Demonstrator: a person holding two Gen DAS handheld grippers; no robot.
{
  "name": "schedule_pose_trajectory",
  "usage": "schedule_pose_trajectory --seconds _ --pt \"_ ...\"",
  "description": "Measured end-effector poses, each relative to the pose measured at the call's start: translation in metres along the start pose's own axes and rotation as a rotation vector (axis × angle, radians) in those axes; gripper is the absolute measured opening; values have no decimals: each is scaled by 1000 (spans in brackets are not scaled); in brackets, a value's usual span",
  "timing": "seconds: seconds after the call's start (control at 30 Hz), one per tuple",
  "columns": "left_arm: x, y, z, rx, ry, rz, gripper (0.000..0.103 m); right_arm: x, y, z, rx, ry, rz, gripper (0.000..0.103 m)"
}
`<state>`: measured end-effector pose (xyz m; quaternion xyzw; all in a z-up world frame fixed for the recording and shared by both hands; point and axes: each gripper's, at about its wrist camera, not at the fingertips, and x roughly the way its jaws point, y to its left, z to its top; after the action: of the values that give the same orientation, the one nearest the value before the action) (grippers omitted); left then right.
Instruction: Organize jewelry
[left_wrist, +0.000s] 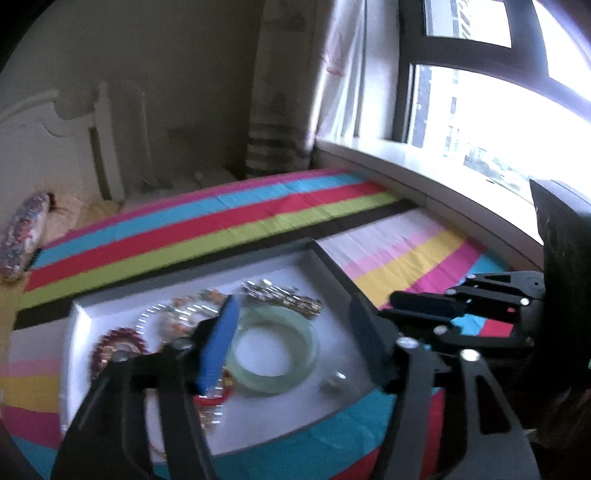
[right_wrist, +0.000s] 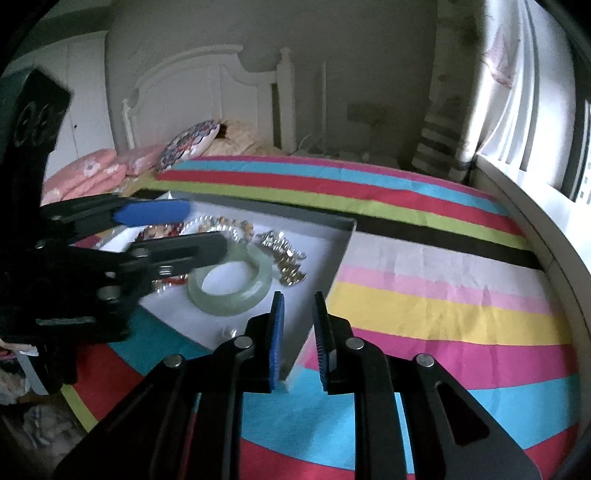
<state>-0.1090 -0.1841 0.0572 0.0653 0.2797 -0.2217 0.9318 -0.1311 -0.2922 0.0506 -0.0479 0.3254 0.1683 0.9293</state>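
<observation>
A white tray (left_wrist: 192, 275) with grey outer walls lies on the striped bedspread. It holds a pale green jade bangle (left_wrist: 309, 343), a red beaded bracelet (left_wrist: 118, 345), a gold and silver chain pile (left_wrist: 284, 295) and a small silver piece (left_wrist: 334, 380). My left gripper (left_wrist: 295, 332) hovers over the bangle, open wide, with nothing pressed between its pads. In the right wrist view it (right_wrist: 203, 230) reaches in from the left above the bangle (right_wrist: 229, 306). My right gripper (right_wrist: 299, 332) stands at the tray's (right_wrist: 325, 266) near corner, its jaws narrow. I cannot tell whether the pads touch the wall.
The bedspread (right_wrist: 424, 314) stretches to the right of the tray. A white windowsill (left_wrist: 424, 166) and curtain (left_wrist: 343, 92) border the far side. Pillows (right_wrist: 92, 173) and a white headboard (right_wrist: 207, 81) stand at the bed's head.
</observation>
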Motion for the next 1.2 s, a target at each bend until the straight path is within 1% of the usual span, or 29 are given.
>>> schedule_pose_trajectory --seconds 0.03,0.07,0.1,0.13,0.17,0.23,0.27,0.3,0.33,0.4,0.5,0.53,0.6,0.63,0.73,0.83,1.03,1.13,1.2 --pt "-7 2 0 4 -21 25 84 -5 -1 1 12 -15 -1 19" --pt "-17 4 0 10 -49 60 93 -10 -2 3 26 -30 -2 20" --pt "-24 5 0 14 -75 87 96 -14 -3 4 36 -42 -4 27" --pt "-34 6 -1 19 -106 118 101 -22 -3 6 49 -68 -7 37" --pt "-44 7 -1 26 -134 147 101 -29 -2 8 54 -90 -10 43" --pt "-58 8 -3 42 -157 193 101 -43 2 10 61 -132 -20 69" --pt "-63 8 -3 46 -162 208 101 -51 4 11 67 -155 -26 74" --pt "-70 9 -5 48 -168 227 101 -58 6 12 74 -178 -32 82" --pt "-76 11 -7 45 -170 243 101 -63 7 12 81 -194 -37 86" --pt "-85 12 -13 30 -173 268 101 -72 11 12 98 -220 -45 86" --pt "-94 19 -25 -13 -175 278 101 -76 23 7 102 -229 -75 86" --pt "-95 21 -29 -27 -171 298 101 -73 27 5 99 -222 -86 86" --pt "-95 26 -39 -51 -153 382 101 -66 37 -3 103 -202 -111 86" --pt "-94 30 -45 -64 -143 406 101 -61 39 -6 104 -191 -119 86" --pt "-95 42 -59 -125 -122 381 101 -44 54 -16 109 -146 -147 86" --pt "-93 51 -72 -160 -121 396 101 -28 68 -20 72 -113 -183 86" --pt "-85 62 -86 -212 -122 401 101 -19 82 -27 32 -140 -254 86" --pt "-80 63 -88 -222 -115 405 101 -15 81 -28 37 -144 -261 86" --pt "-82 63 -88 -223 -131 407 101 -13 80 -28 34 -150 -270 86"
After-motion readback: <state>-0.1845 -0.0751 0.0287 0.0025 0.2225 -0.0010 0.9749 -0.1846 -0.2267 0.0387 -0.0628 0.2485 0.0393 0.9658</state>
